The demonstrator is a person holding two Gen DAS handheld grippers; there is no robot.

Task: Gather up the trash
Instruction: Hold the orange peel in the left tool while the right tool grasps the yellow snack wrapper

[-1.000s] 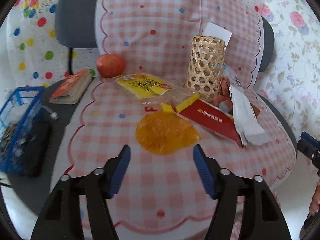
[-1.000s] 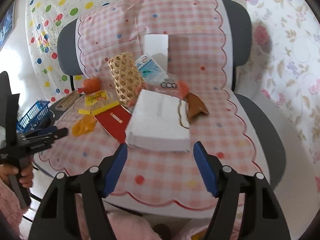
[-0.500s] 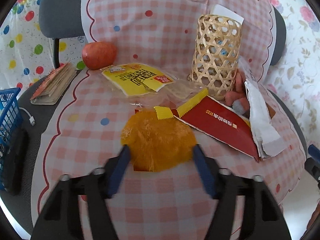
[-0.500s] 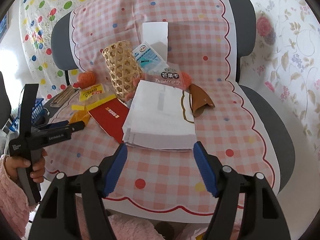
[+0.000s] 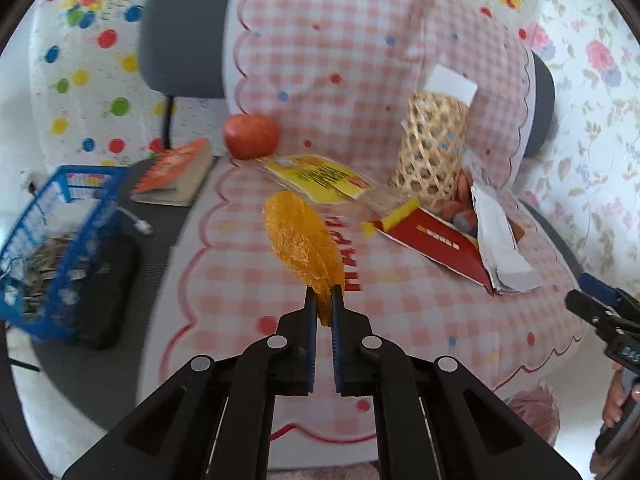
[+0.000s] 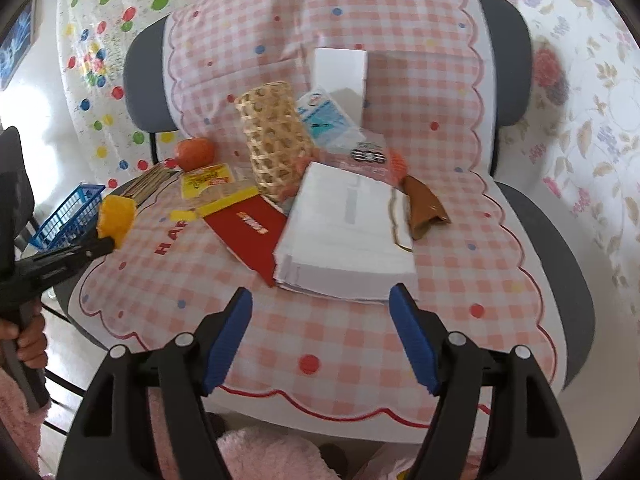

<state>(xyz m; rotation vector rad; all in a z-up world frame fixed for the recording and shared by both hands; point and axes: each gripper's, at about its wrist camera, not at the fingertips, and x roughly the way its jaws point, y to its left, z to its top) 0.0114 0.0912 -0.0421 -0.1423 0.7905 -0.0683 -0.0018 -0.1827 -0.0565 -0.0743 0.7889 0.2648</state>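
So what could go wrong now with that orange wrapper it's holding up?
The left gripper pinches the orange wrapper only by its lower edge, so it might slip out and land back on the checked cloth. It looks thin and floppy, so it may flap or tear during a quick swing. The blue basket sits off to the left beside the chair, past a book; a careless drop there could miss it.

Bright, soft daylight; faint shadows; slight motion blur; heavy fisheye bending, dark vignetted corners.
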